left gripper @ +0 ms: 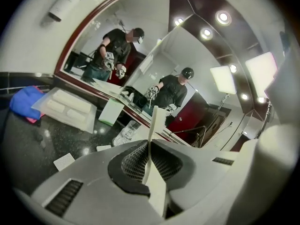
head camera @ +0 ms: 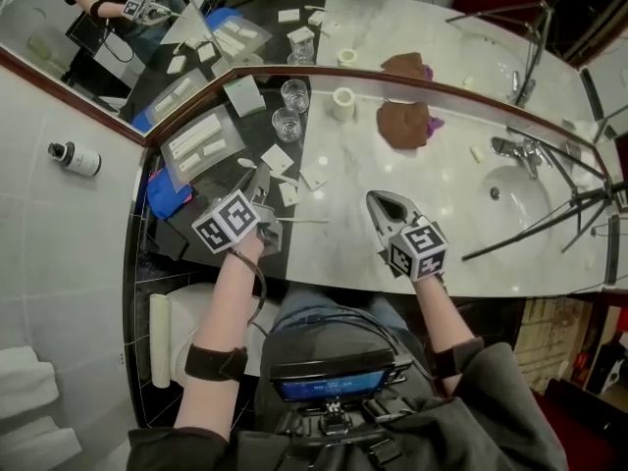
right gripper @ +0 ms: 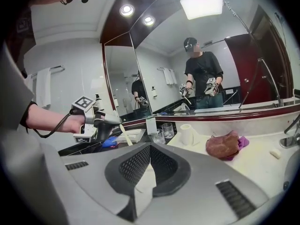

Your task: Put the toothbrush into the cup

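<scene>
**At the vanity counter (head camera: 412, 180): toothbrush (left gripper: 151, 137) in left gripper (left gripper: 150, 150), not yet in a cup**

Over the front of the counter, both grippers are held side by side and apart from each other.

Left gripper: clenched on the white toothbrush. The thin handle is pinched between the ribbed pads, and the wider head end stands out past the tips. In the head view the brush points sideways toward the right gripper (right gripper: 150, 153).

Right gripper: jaws pressed together, nothing between them.

Cups: the rear glass (head camera: 294, 94) and front glass (head camera: 287, 124) stand upright by the mirror, where the dark top meets the marble. Both are well apart from the brush.

Other items:
- A white roll (head camera: 342, 103) stands just right of the glasses.
- A brown cloth (head camera: 402, 124) lies farther right.
- The basin (head camera: 530, 209) is at the right end.
- A blue cloth (head camera: 167, 192) lies at the left end beside a tray (head camera: 201, 140).
</scene>
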